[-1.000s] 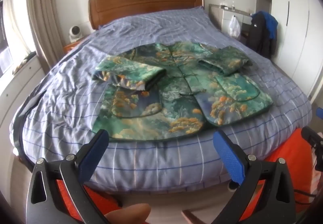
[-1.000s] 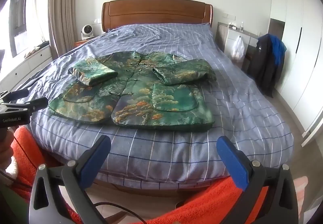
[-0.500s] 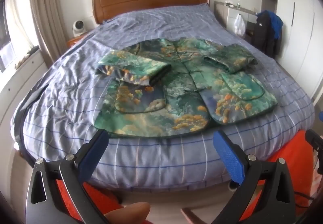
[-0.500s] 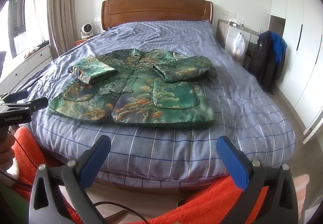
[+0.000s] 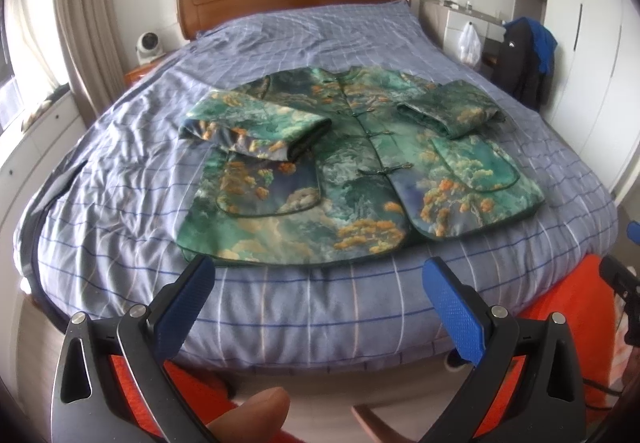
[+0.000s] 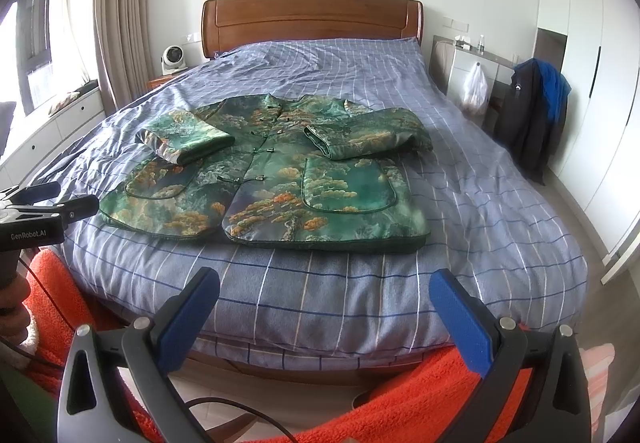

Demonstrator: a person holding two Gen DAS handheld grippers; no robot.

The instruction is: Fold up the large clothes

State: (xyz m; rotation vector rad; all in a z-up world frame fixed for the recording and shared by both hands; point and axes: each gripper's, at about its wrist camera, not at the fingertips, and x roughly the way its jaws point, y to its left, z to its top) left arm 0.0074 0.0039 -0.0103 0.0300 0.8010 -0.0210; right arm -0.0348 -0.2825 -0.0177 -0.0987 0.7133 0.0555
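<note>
Across mid-frame on the checked blue bedspread (image 6: 360,295) lies the green brocade jacket (image 6: 280,179), sleeves folded inward; left gripper (image 5: 320,287) and right gripper (image 6: 326,295) hover below it, released, holding nothing.

A small white fan (image 6: 173,58) sits far left beside the wooden headboard (image 6: 312,19); a dark coat (image 6: 528,123) hangs right.
</note>
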